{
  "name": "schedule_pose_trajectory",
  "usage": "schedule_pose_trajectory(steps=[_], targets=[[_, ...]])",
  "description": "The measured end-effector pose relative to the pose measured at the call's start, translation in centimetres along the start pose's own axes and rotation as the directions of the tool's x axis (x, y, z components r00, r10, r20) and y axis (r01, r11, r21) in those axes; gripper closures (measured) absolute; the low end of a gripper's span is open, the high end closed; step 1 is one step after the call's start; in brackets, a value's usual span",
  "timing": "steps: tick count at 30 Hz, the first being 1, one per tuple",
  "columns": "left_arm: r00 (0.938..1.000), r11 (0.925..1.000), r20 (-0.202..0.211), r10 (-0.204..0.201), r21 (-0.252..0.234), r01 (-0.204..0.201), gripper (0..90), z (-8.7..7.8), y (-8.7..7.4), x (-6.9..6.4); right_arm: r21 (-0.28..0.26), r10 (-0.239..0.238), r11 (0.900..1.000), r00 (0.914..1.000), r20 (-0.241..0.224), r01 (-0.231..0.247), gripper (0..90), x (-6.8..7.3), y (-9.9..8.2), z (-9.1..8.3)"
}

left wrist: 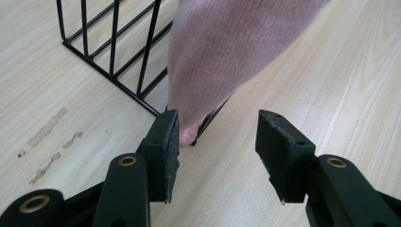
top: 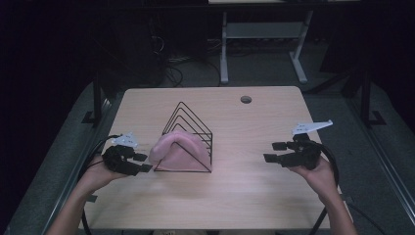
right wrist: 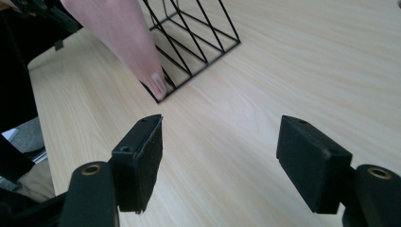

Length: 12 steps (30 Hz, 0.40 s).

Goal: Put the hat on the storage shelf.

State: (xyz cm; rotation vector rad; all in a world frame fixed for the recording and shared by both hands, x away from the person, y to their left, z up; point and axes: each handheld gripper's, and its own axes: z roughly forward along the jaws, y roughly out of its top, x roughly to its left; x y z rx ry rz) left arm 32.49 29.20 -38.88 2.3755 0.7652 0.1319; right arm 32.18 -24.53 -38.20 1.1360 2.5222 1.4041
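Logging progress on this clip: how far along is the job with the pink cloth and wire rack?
Done: the pink cloth is draped over the front of the wire rack on the table. In hand: nothing; the left gripper near the cloth and right gripper are both open. What remains is unclear.

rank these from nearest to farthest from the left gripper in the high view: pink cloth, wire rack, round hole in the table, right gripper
1. pink cloth: just right of the left gripper, draped on the rack's near side.
2. wire rack: directly behind and around the cloth, mid-table.
3. round hole and right gripper: too close to call; the hole lies at the far edge, the gripper across the table.
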Motion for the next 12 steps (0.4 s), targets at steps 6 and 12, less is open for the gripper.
schedule_pose_trajectory(steps=[6, 12], targets=[[0.9998, 0.9996, 0.002, -0.02, -0.019, 0.02, 47.2, 0.3, -0.5, 0.1, 0.015, 0.031, 0.9994, 0.9988, 0.038, -0.031, 30.4, -0.4, -2.7, -1.2], [0.9988, 0.9948, -0.004, -0.048, -0.09, 0.048, 38.1, 0.1, -1.0, -0.3, -0.012, 0.018, 0.9998, 0.9969, 0.076, -0.017, 29.2, 0.4, -5.6, -2.0]])
